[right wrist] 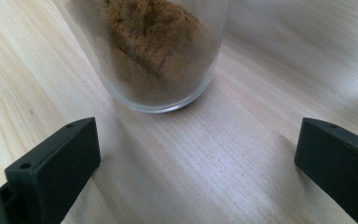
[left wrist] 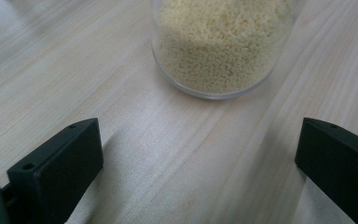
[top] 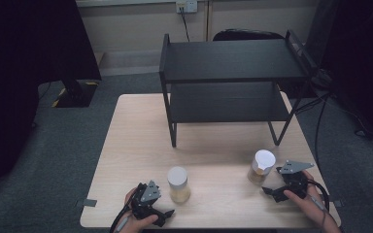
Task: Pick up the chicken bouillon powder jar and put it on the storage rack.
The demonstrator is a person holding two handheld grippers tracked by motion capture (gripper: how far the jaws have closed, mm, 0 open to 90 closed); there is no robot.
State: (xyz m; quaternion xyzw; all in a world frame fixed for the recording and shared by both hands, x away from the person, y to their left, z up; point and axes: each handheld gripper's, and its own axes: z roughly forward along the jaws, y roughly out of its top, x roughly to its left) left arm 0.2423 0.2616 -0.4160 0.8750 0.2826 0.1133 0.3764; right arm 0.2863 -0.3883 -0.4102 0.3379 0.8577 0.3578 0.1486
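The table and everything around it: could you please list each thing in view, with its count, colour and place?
Table: one, pale wood, centre.
Shelf rack: one, black, two tiers, on the table's far half.
Jar of pale grains: one, clear with white lid, near left, ahead of the left gripper.
Jar of brown powder: one, clear with white lid, near right.
Wall socket: one, white, far wall.
Floor: grey carpet.
Left gripper: black, open, empty.
Right gripper: black, open, empty.
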